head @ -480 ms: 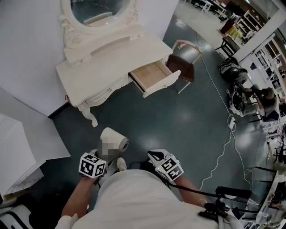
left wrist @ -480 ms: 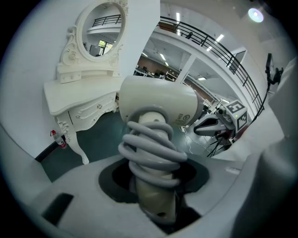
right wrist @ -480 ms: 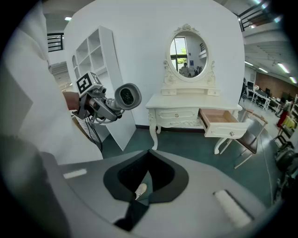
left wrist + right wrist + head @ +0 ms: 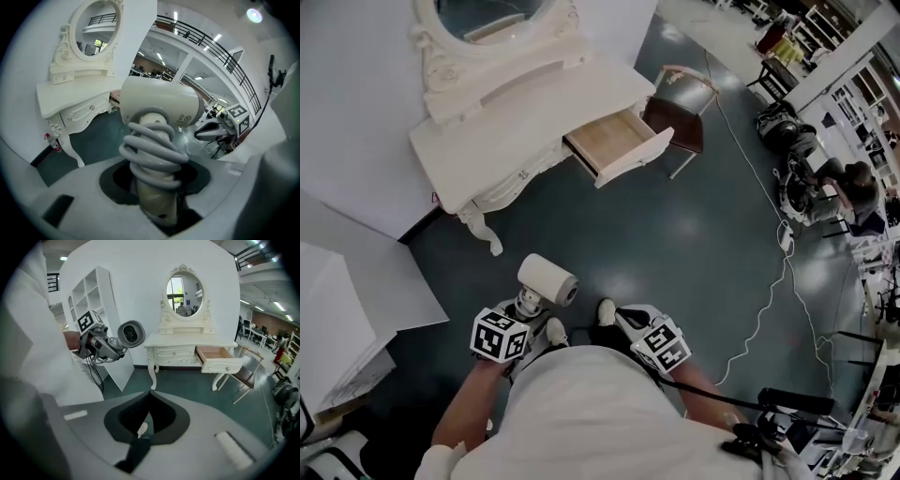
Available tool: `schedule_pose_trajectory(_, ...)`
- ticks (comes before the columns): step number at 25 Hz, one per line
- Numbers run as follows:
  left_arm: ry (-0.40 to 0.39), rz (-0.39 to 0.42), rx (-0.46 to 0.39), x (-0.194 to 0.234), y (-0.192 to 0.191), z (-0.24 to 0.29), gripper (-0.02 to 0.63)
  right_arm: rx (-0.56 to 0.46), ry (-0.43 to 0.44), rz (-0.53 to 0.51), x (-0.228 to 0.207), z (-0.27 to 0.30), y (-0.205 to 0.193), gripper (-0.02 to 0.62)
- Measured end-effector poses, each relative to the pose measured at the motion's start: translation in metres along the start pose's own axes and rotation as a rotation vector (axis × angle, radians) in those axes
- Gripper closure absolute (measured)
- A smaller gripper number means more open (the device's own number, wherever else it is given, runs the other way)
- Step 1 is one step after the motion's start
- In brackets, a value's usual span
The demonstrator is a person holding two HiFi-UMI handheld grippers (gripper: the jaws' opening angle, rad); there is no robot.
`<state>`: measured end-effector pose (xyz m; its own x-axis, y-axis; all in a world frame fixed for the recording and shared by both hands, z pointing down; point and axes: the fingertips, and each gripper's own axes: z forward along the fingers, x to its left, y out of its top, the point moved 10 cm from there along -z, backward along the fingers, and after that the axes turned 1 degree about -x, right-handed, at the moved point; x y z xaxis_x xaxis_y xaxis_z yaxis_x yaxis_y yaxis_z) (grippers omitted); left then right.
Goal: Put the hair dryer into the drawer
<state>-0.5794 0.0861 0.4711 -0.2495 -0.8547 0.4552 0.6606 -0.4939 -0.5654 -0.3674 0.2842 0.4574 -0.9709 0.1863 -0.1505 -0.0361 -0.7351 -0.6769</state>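
Left gripper (image 4: 525, 305) holds the hair dryer (image 4: 548, 279); chair (image 4: 680, 117) stands just beside the open drawer (image 4: 614, 141).

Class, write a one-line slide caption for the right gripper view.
Shut, empty right claw faces the dressing table and its open drawer; the left claw holds the hair dryer.

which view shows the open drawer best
Head view: it looks down into the drawer, showing its wooden bottom. The right gripper view shows it side-on; in the left gripper view the hair dryer covers it.
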Motion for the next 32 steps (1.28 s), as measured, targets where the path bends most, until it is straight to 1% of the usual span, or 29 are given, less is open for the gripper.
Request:
schedule_pose_trajectory(3,-0.014,-0.002,0.001,-0.013,0.01,0.012,0.416,-0.017,-0.014,0.018,-0.013,-0.006,-0.005,0.597)
schedule_pose_trajectory(8,0.001,0.004,0.007,-0.034,0.038,0.039,0.416,-0.059,-0.012,0.035,-0.052,-0.023,-0.015,0.595)
schedule_pose_trajectory(9,0.005,0.003,0.009,-0.038,0.045,0.046,0.416,-0.064,-0.013,0.035,-0.062,-0.028,-0.017,0.592)
schedule_pose_trajectory(10,0.009,0.001,0.01,-0.042,0.052,0.053,0.416,-0.069,-0.014,0.036,-0.073,-0.032,-0.019,0.571)
schedule_pose_trajectory(13,0.021,-0.006,0.012,-0.054,0.075,0.078,0.416,-0.08,-0.023,0.039,-0.107,-0.047,-0.027,0.545)
schedule_pose_trajectory(18,0.04,-0.024,0.002,-0.071,0.117,0.123,0.416,-0.105,-0.05,0.059,-0.166,-0.073,-0.047,0.531)
schedule_pose_trajectory(21,0.056,-0.046,-0.003,-0.077,0.138,0.148,0.415,-0.105,-0.054,0.084,-0.191,-0.084,-0.063,0.528)
schedule_pose_trajectory(24,0.069,-0.062,0.002,-0.077,0.158,0.172,0.414,-0.092,-0.051,0.106,-0.213,-0.086,-0.076,0.527)
schedule_pose_trajectory(27,0.066,-0.084,0.022,-0.071,0.176,0.191,0.415,-0.088,-0.046,0.136,-0.231,-0.084,-0.081,0.526)
schedule_pose_trajectory(32,0.076,-0.091,0.043,-0.042,0.218,0.223,0.415,-0.087,-0.042,0.157,-0.269,-0.067,-0.063,0.529)
